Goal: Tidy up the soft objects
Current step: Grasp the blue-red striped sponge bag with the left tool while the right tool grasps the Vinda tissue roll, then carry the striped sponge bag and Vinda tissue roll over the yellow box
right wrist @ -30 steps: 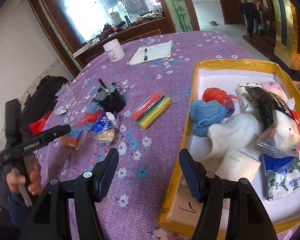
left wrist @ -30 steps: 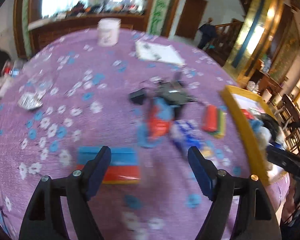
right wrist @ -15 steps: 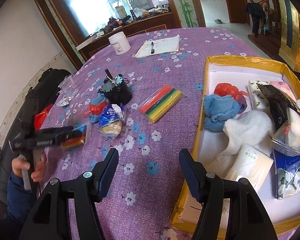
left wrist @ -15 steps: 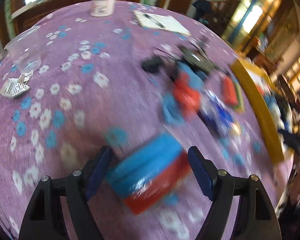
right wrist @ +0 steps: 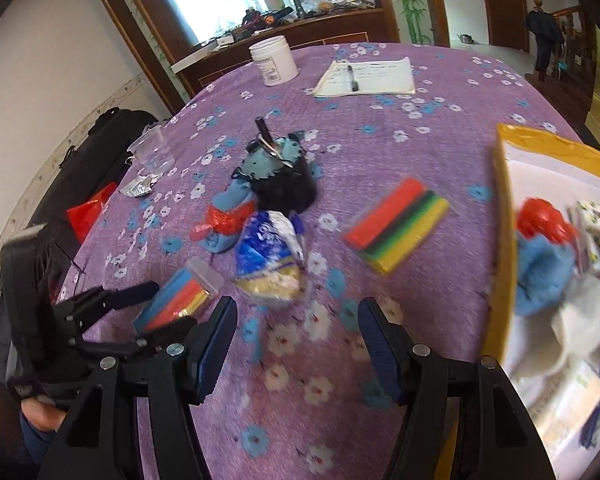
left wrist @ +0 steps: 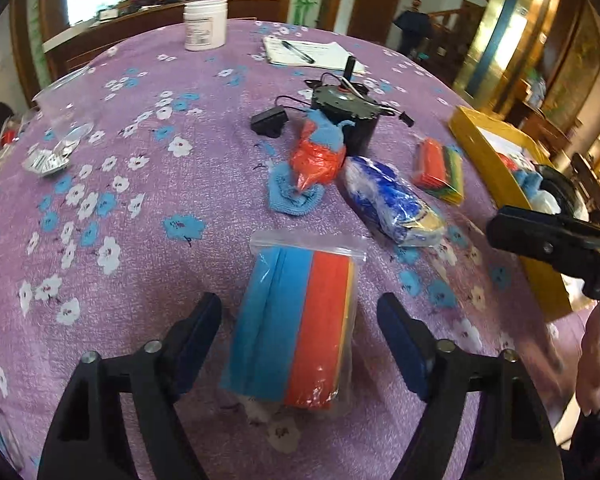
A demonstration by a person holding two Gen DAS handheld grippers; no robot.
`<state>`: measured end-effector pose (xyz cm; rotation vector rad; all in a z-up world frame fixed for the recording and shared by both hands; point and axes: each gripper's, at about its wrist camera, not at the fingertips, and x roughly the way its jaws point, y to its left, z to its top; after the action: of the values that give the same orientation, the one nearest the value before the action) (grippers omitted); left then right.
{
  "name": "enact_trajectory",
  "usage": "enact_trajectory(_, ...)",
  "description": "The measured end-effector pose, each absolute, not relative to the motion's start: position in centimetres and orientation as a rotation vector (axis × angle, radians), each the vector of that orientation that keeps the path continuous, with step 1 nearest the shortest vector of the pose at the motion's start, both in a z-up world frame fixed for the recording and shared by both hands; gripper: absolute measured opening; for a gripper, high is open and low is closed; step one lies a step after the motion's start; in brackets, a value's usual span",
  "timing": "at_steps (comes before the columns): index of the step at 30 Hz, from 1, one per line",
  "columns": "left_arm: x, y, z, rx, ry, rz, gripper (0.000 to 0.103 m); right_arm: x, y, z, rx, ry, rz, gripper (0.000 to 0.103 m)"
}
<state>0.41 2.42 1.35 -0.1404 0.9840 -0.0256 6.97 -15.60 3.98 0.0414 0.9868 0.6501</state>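
The left claw (left wrist: 300,332) is closing around a bagged stack of blue and red cloths (left wrist: 296,328) lying on the purple flowered bench (left wrist: 148,200), its pads not yet touching. The right claw (right wrist: 296,344) is hanging half open and empty over bare cloth. Just beyond are sitting a blue-and-white packet (left wrist: 392,204), a blue sock with red plastic (left wrist: 316,156) and a black motor (left wrist: 348,112). A yellow tray (left wrist: 488,160) of soft things is lying to the right. Farther back, a notepad (left wrist: 312,52) and white jar (left wrist: 205,24) are standing.
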Motion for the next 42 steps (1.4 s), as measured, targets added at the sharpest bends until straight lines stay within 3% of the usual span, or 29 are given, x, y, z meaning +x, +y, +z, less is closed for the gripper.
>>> enact_trajectory(2,0.3,1.9,1.0,-0.115,0.982,0.019,0.059,7.8,-14.0,3.6,0.015,0.994,0.659,0.067)
enact_trajectory(9,-0.1,1.9,0.9,-0.116,0.939,0.07,0.051,10.6,-10.3,1.4,-0.017,1.039,0.64,0.067)
enact_trajectory(12,-0.2,1.9,1.0,-0.113,0.932,0.073,0.049,10.4,-9.7,0.5,-0.031,1.051,0.664,0.042)
enact_trajectory(23,-1.1,0.0,2.5,-0.1,0.85,0.051,0.048,5.3,-13.9,2.4,-0.011,0.964,0.696,0.041)
enact_trajectory(42,-1.3,-6.5,4.6,0.054,0.778,0.033,0.048,3.6,-20.1,3.9,0.097,0.911,0.644,0.042)
